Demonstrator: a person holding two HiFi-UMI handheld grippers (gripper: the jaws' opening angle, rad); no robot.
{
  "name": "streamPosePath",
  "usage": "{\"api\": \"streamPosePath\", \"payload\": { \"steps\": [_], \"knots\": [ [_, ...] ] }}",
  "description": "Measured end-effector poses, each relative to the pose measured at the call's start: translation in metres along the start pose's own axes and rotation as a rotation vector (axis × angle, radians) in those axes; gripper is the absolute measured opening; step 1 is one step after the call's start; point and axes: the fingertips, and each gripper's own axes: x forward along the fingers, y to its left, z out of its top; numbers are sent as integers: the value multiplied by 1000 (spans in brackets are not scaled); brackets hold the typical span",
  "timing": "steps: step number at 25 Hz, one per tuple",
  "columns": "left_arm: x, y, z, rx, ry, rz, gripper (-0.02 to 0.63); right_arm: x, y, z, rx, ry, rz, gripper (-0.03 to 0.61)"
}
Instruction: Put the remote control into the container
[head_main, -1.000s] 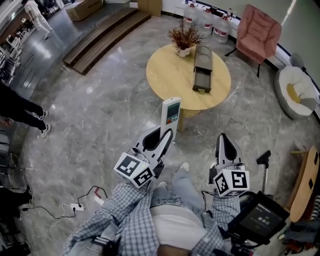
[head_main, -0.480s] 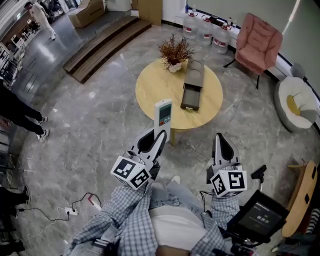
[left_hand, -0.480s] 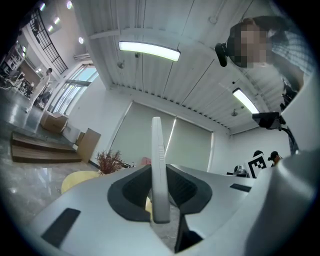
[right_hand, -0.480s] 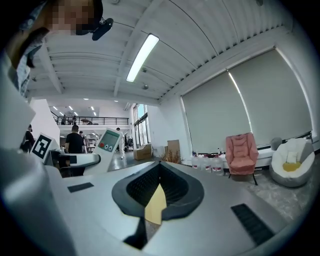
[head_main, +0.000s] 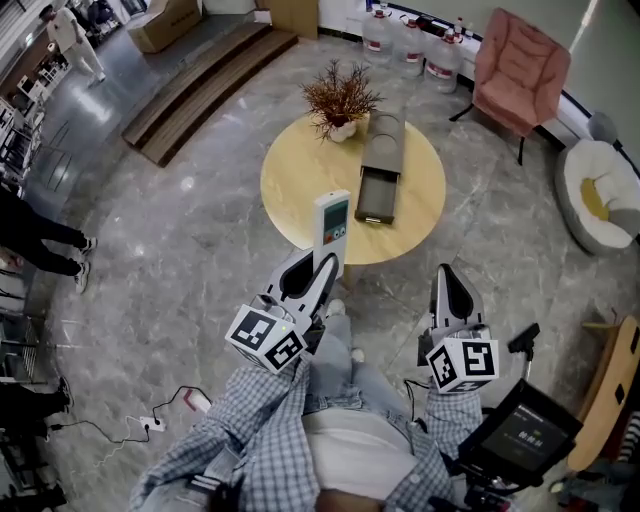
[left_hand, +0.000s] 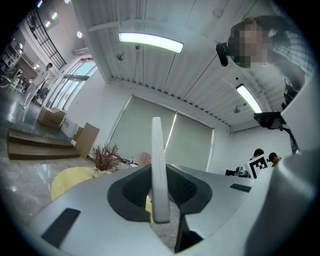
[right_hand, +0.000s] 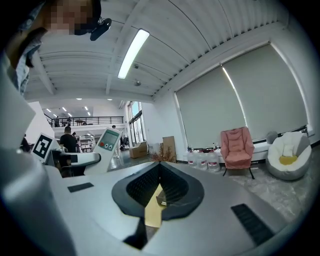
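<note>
Remote (head_main: 331, 222) clamped in left gripper (head_main: 322, 272), long axis aimed toward container (head_main: 378, 170), well ahead, slightly right (left hand nearer); right gripper (head_main: 450, 283) closed, empty.

Person stepped forward: worktop (head_main: 300, 180) and container (head_main: 377, 180) sit nearer and further left in head view; remote control (head_main: 331, 225) now overlaps more of the worktop's edge.

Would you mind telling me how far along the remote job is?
Done: the remote is clamped upright in the left hand-held gripper. In hand: it is held short of the table. Left: setting it in the container there, whose drawer is open.
</note>
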Motion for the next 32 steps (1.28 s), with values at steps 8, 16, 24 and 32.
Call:
{"api": "streamPosePath", "payload": {
  "steps": [8,16,24,32],
  "knots": [
    [54,38,-6,-42,39,-25,94,53,-20,8,-4,14,-26,5],
    [106,76,-14,-48,123,-85,94,108,-38,25,-1,6,-72,5],
    [144,108,-39,-103,223,-149,94,154,-52,24,-16,34,-116,5],
    [177,129,-87,-187,359,-174,94,177,-71,8,15,86,-174,5]
  ]
}}
